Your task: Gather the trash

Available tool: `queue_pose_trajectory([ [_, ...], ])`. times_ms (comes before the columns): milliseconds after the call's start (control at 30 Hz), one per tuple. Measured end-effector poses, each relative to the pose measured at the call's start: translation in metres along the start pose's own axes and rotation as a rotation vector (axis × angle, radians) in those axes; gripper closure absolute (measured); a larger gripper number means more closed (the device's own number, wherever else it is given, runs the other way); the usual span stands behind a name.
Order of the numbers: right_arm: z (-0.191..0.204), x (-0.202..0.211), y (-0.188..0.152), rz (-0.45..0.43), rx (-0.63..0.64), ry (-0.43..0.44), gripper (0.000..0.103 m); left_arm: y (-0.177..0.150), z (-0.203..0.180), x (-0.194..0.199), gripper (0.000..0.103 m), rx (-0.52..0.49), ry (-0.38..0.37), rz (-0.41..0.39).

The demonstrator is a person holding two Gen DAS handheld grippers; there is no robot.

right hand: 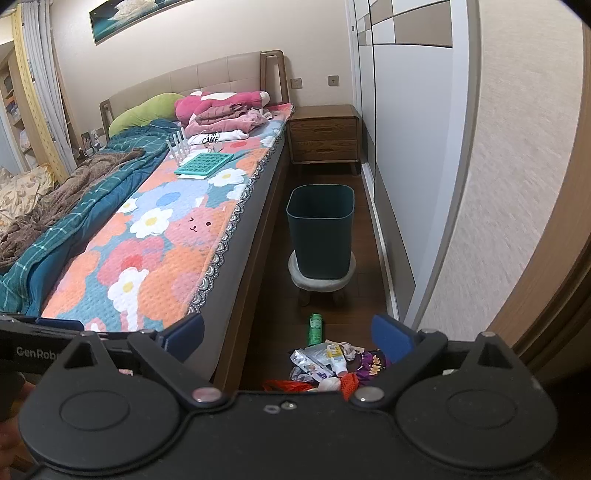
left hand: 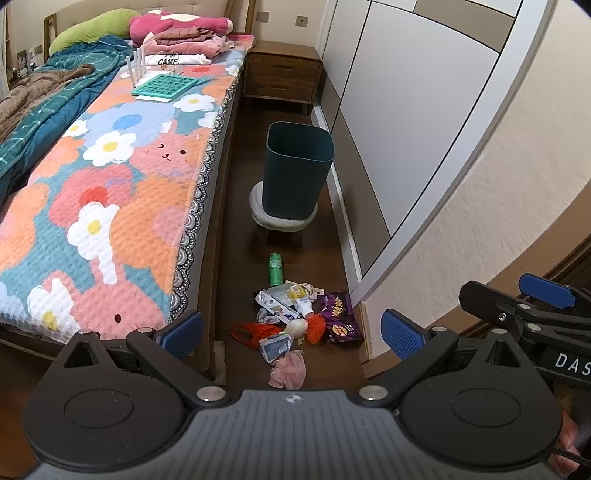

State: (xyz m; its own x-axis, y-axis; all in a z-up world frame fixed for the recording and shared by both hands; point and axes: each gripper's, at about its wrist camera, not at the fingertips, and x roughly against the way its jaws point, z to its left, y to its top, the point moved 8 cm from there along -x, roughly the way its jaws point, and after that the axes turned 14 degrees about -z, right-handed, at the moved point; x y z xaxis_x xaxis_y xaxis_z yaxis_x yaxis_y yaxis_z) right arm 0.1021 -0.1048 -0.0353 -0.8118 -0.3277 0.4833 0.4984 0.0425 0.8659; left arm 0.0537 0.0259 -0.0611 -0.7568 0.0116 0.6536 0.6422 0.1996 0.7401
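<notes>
Left-wrist view, left to right:

- Bed, left half of frame: floral quilted cover with flowers and bear faces; a teal blanket and a brown throw at the far left edge.
- Teal grid tray, upper left, flat on the cover; folded clothes and a green pillow behind it by the headboard.
- Left tool, bottom of frame: blue pads set wide apart, nothing between them, held above the floor.
- Trash pile, lower centre, on the dark wood floor between bed frame and wardrobe base. It holds a red bag, an orange net, white wrappers, a small white bottle, purple snack packets at its right side and a pink scrap nearest the camera.
- Green can, lying on the floor just beyond the pile.
- Dark teal bin, centre, upright on a low round stool; well apart from the pile.
- Wooden nightstand, upper centre, against the back wall.
- Wardrobe, right half: white and grey panels.
- Right tool, lower right edge, seen from the side; pads apart, empty.

Right-wrist view: the right tool at the bottom of frame shows its blue pads spread wide and empty, with the trash pile partly hidden behind its body.
</notes>
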Motion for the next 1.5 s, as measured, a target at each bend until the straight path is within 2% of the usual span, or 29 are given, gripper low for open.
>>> queue_pose_trajectory([
  [200, -0.007, -0.011, -0.004, 0.011, 0.019, 0.018, 0.008, -0.006, -0.013, -0.019, 0.000, -0.004, -0.025, 0.023],
  [367, -0.031, -0.038, -0.011, 0.048, -0.007, 0.045, 0.008, -0.004, -0.025, -0.045, 0.000, -0.024, -0.021, 0.034],
  [500, -0.053, -0.072, -0.017, 0.106, -0.012, 0.089, 0.009, -0.006, -0.035, -0.073, 0.000, -0.046, 0.007, 0.056],
  [600, -0.070, -0.099, -0.022, 0.153, 0.000, 0.119, 0.011, -0.012, -0.042, -0.100, 0.001, -0.017, 0.035, 0.099],
  [767, -0.096, -0.147, -0.033, 0.231, 0.023, 0.159, 0.013, -0.025, -0.050, -0.142, 0.001, -0.016, 0.085, 0.126],
  [933, -0.108, -0.191, -0.050, 0.274, 0.032, 0.132, 0.015, -0.039, -0.043, -0.188, 0.001, -0.009, 0.089, 0.155],
  [1100, -0.112, -0.227, -0.073, 0.292, 0.024, 0.068, 0.016, -0.053, -0.029, -0.239, 0.001, -0.059, 0.011, 0.173],
  [1300, -0.119, -0.277, -0.128, 0.306, 0.009, 0.031, 0.016, -0.097, -0.016, -0.311, 0.001, -0.175, -0.095, 0.218],
  [1400, -0.130, -0.316, -0.185, 0.349, 0.031, 0.013, 0.017, -0.138, -0.006, -0.358, 0.001, -0.144, -0.081, 0.267],
  [1500, -0.143, -0.354, -0.252, 0.443, 0.033, 0.035, 0.022, -0.198, 0.000, -0.409, 0.002, -0.102, -0.054, 0.340],
])
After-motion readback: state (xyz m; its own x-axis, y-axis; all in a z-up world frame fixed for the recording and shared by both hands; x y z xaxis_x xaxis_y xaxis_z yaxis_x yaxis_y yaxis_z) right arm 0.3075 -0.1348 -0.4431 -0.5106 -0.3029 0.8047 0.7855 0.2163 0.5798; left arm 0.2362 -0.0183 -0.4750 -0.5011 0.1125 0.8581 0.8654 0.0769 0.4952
